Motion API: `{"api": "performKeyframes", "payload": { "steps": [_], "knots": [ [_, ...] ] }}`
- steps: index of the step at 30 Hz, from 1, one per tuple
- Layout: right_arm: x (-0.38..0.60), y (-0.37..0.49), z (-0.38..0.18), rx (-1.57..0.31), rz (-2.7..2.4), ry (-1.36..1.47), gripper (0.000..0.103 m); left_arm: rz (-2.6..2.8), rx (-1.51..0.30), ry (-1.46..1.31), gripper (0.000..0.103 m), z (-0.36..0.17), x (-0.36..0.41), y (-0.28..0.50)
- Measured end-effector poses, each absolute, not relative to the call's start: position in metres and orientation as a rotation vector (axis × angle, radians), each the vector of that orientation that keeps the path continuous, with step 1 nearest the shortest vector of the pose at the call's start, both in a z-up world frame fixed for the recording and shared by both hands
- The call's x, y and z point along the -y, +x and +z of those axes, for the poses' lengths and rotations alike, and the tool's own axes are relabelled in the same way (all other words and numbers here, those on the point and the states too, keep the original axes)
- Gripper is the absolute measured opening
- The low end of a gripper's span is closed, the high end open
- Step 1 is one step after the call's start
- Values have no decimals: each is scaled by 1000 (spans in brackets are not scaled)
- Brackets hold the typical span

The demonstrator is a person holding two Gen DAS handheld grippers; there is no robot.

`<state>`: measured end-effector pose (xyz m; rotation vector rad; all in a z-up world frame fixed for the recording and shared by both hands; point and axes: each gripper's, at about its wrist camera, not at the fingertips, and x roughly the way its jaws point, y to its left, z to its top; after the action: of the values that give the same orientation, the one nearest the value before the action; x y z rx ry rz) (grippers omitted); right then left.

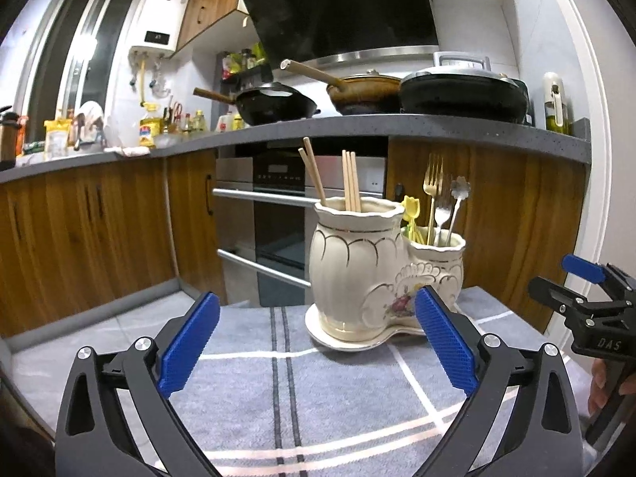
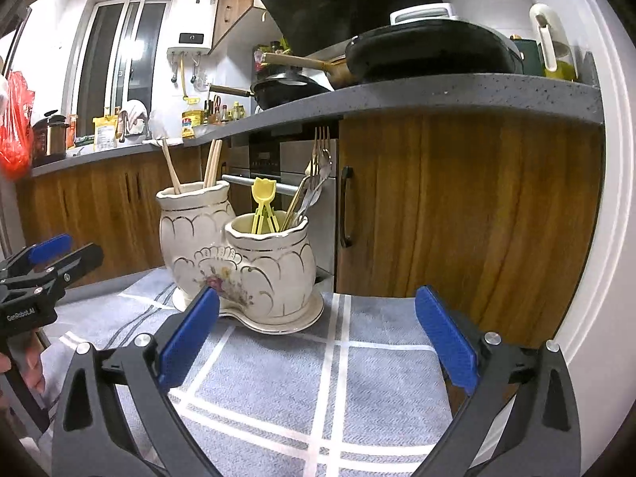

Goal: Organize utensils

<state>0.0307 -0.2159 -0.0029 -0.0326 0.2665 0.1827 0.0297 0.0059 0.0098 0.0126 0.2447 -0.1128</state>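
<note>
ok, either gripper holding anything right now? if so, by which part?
Nothing held. Left gripper and right gripper both have jaws wide open over the towel, short of the ceramic utensil holder.

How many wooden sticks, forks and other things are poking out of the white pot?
Chopsticks: 5
Forks: 2 (1 gold, 1 silver)
Silver flower-topped handle: 1
Yellow tulip picks: 1 bunch, too tightly packed to count singly
Total: 8 single pieces, plus the yellow bunch
</note>
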Motion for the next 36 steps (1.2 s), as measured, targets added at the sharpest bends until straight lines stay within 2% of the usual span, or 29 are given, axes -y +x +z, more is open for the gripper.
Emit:
{"api": "performKeyframes", "payload": {
  "steps": [36],
  "knots": [
    [219,29,-3,-267,163,-23,97,-100,-283,38,98,6,-1,31]
  ]
}}
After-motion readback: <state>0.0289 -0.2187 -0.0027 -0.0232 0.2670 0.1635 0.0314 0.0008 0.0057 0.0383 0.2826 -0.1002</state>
